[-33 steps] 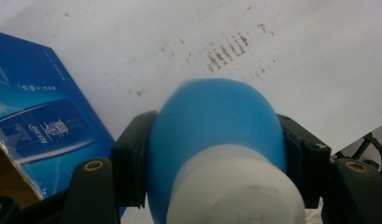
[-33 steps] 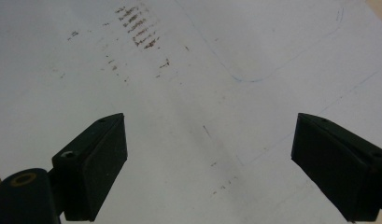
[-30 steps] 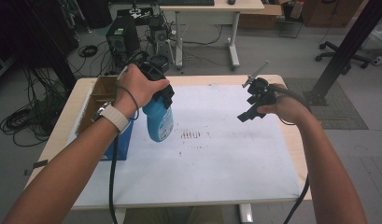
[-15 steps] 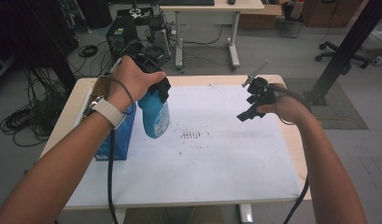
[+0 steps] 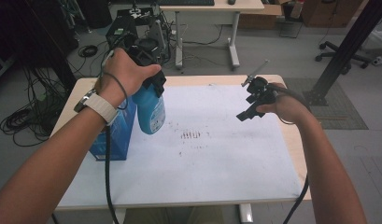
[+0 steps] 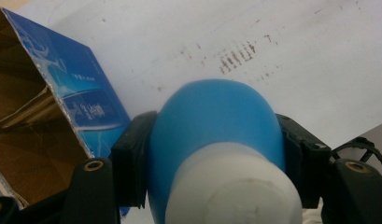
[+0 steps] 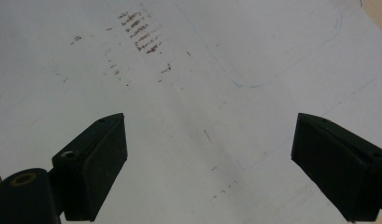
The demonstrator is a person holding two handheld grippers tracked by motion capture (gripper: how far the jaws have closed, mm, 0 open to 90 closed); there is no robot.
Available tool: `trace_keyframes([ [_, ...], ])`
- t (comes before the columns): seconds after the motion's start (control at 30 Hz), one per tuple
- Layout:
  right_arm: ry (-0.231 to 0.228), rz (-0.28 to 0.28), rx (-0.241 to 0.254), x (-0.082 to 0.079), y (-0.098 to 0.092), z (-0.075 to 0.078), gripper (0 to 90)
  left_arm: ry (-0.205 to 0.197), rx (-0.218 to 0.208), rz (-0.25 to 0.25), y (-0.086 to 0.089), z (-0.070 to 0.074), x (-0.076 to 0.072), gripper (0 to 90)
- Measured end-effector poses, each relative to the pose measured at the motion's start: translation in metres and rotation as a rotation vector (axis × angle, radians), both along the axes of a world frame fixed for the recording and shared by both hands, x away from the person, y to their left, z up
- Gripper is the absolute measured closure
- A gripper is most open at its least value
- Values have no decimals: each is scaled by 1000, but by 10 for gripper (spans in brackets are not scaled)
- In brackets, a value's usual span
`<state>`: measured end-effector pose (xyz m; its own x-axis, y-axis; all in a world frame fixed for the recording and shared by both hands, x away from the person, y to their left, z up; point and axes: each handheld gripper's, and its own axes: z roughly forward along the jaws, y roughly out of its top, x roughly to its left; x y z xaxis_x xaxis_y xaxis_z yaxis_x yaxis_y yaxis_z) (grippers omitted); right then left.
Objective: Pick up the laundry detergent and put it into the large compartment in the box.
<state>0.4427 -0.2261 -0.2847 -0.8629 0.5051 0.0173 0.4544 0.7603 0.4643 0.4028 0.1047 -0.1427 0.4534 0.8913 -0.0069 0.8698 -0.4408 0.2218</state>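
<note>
A blue bottle (image 5: 150,110) with a white cap (image 6: 233,186) hangs above the table's left side, held upright by my left gripper (image 5: 149,79), which is shut on its upper part. In the left gripper view the black jaws press on both sides of the blue bottle (image 6: 216,121). Just left of the bottle stands an open blue cardboard box (image 5: 115,128), its brown inside (image 6: 25,135) showing. My right gripper (image 5: 247,109) hovers above the right side of the white sheet (image 5: 202,154), open, with nothing between its pads (image 7: 102,158).
The white sheet carries a patch of dark smudges (image 5: 192,135) near its middle. The wooden table's edge (image 5: 296,144) shows past the sheet on the right. Behind the table stand a desk (image 5: 212,7), cables and equipment (image 5: 132,23) on the floor.
My left gripper has lifted the blue bottle and carried it back toward the far left, above the box's right side. The right gripper has stayed where it was.
</note>
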Motion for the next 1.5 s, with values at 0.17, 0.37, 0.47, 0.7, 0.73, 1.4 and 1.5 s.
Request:
trace_keyframes([
  [0.17, -1, -1, -1, 0, 0, 1, 108, 0, -2, 10, 1, 6, -1, 373],
  [0.37, -3, -1, 2, 0, 0, 1, 108, -6, -6, 38, 6, 15, -2, 373],
  [0.47, -3, 2, 1, 0, 1, 1, 108, -10, -3, 48, 8, 20, -2, 374],
  [0.7, -6, 9, 5, 1, 3, 2, 108, -20, -4, 83, 15, 30, -2, 373],
  [0.73, -6, 8, 6, 1, 3, 2, 108, -18, -2, 82, 16, 31, -2, 373],
  [1.4, -9, 12, 7, 2, 5, 3, 109, -33, -27, 165, 39, 56, -1, 374],
  [1.5, -9, 14, 6, 2, 6, 2, 108, -38, -26, 175, 43, 58, -1, 374],
])
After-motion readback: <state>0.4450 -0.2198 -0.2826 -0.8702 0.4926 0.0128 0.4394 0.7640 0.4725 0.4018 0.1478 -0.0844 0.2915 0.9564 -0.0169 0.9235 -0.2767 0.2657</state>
